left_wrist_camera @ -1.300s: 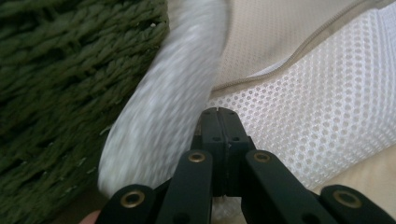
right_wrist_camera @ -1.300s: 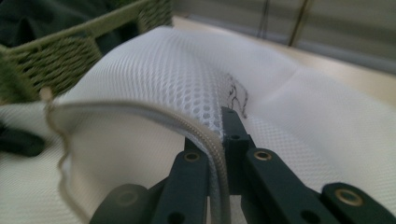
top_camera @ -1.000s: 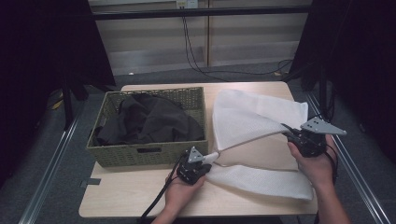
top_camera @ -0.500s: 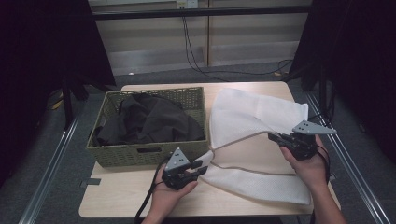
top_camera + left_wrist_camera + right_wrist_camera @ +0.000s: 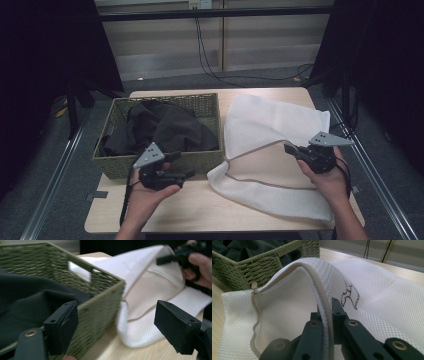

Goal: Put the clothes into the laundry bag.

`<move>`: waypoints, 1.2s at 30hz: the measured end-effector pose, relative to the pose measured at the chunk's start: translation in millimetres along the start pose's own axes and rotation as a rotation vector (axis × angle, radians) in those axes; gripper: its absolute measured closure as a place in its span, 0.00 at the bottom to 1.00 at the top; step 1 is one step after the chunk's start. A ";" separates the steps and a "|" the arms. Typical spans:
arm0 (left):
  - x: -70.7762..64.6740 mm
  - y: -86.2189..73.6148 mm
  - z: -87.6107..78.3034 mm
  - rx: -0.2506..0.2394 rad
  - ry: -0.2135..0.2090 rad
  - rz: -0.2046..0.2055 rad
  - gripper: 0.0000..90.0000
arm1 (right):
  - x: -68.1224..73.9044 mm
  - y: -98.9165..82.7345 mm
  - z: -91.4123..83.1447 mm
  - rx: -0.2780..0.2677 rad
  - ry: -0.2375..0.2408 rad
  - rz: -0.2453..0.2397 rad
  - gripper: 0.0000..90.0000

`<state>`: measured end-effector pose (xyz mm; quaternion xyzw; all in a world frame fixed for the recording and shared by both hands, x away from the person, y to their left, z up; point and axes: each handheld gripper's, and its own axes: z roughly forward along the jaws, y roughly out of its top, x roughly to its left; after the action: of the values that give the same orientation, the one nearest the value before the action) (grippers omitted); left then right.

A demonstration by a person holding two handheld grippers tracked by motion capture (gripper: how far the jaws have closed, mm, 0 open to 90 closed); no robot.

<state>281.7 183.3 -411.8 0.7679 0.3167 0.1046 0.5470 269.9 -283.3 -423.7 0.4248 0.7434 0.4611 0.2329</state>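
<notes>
Right gripper (image 5: 295, 150) at frame right clamped on white mesh bag (image 5: 270, 120) rim, left gripper (image 5: 181, 165) lower left — jaws just opened, empty — beside wicker basket (image 5: 165, 162)

Both grippers black w/ grey triangular top plates, brass-ringed screw holes, chunky square fingers (image 5: 177, 327), black cables.

A woven green basket (image 5: 160, 162) holding dark clothing (image 5: 160, 127) sits on the wooden table (image 5: 200, 210) just beyond the left gripper, with black cables (image 5: 210, 55) hanging down the wall far beyond it.
</notes>
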 end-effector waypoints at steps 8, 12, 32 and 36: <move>40.5 14.8 -25.7 0.011 0.035 -0.009 0.04 | 1.5 -2.0 3.4 0.009 0.005 0.007 0.99; 68.1 24.7 -35.6 0.014 0.043 -0.012 0.00 | 2.0 -2.6 4.5 0.012 0.008 -0.001 0.99; 175.4 50.9 -15.6 0.270 0.358 -0.232 0.15 | 4.9 -6.1 12.0 0.032 0.022 -0.008 0.99; 182.0 52.6 -10.7 0.316 0.410 -0.280 0.56 | 5.3 -6.5 12.3 0.034 0.025 -0.009 0.99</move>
<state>437.3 290.3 -393.9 0.7552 0.5359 0.1303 0.3544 273.5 -274.2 -434.9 0.4196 0.7558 0.4529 0.2183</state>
